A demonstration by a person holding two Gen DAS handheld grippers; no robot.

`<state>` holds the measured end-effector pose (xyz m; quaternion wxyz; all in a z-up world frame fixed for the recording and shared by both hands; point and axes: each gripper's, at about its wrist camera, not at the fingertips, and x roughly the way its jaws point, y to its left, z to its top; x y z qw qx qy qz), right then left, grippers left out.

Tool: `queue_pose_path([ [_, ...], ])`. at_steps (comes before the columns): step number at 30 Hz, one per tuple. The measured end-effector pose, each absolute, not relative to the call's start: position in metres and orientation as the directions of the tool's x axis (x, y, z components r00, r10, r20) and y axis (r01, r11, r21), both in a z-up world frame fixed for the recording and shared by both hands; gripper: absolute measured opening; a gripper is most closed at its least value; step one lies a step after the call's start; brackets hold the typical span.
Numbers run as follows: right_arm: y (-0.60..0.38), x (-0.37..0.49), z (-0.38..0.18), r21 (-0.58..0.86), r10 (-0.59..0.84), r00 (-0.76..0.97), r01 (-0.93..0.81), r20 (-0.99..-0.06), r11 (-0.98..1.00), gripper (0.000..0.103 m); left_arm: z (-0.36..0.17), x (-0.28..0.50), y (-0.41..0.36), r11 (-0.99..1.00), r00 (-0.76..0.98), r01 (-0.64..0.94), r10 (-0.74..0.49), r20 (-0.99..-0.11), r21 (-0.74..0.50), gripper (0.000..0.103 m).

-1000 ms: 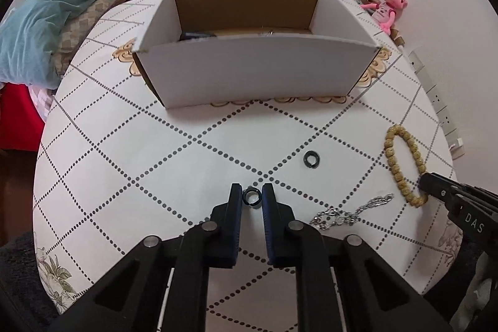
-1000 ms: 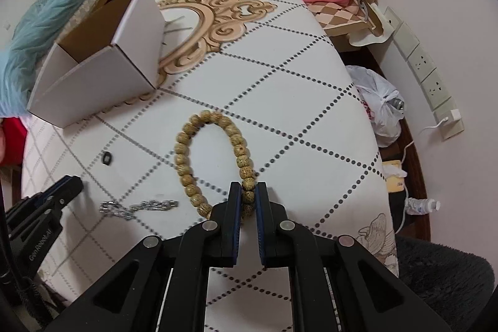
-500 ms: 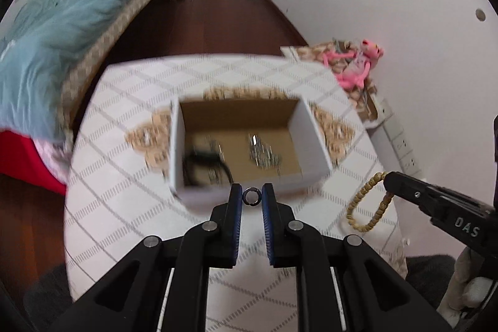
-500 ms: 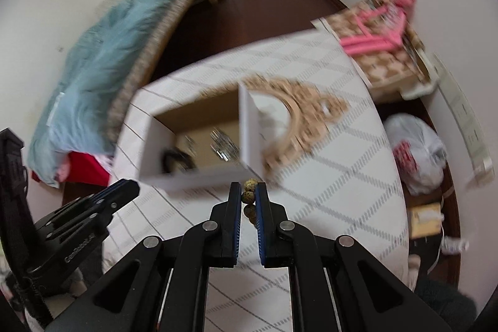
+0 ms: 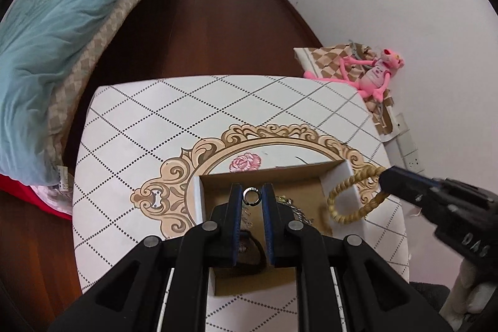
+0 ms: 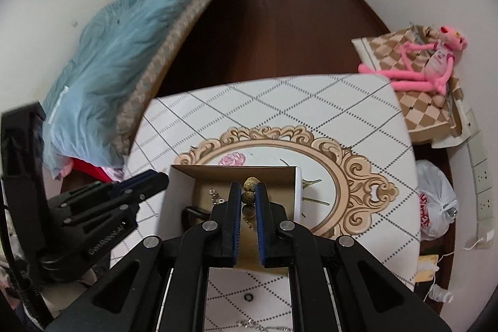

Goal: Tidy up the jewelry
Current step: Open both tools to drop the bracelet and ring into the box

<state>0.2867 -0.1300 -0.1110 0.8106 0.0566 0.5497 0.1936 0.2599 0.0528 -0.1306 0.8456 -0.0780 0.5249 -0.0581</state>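
Left hand-held gripper [image 5: 252, 195] clamped on small ring [image 5: 251, 195], above open box [image 5: 337, 181]. Right hand-held gripper [image 6: 248, 191] clamped on bead bracelet [image 6: 250, 188], loop draping the box's right wall. Risk: bracelet snags wall, spills onto bench [image 5: 149, 120]; ring bounces out.

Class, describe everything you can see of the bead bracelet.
The bead bracelet is a loop of round, tan, speckled beads that look wooden. It hangs from the shut right hand-held gripper, pinched at a couple of beads, its blurred loop dangling over the right wall of the open box. Whether it touches that wall is unclear.
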Motion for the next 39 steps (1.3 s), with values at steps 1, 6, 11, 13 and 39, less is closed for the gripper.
queue_pose_path([
  [1,-0.129,0.290,-0.117,0.299,0.368,0.313,-0.248,-0.876,0.921,0.009,-0.135,0.263,0.053,0.981,0.432,0.015,-0.179,-0.884,-0.192,0.010],
  [6,-0.122,0.304,-0.145,0.274,0.336,0.252,-0.250,-0.907,0.929,0.010,-0.153,0.276,0.053,0.975,0.365,-0.008,-0.206,-0.908,-0.224,0.011],
  [11,-0.123,0.305,-0.161,0.264,0.311,0.186,-0.240,-0.932,0.934,0.010,-0.157,0.283,0.054,0.974,0.338,-0.042,-0.196,-0.921,-0.223,0.015],
  [13,-0.124,0.303,-0.161,0.254,0.303,0.192,-0.244,-0.933,0.936,0.011,-0.151,0.282,0.056,0.978,0.362,-0.049,-0.170,-0.917,-0.200,0.037],
  [39,-0.135,0.230,-0.161,0.044,0.101,0.306,-0.187,-0.947,0.981,0.100,-0.146,0.192,0.068,0.986,0.445,-0.161,0.111,-0.888,0.043,0.100],
])
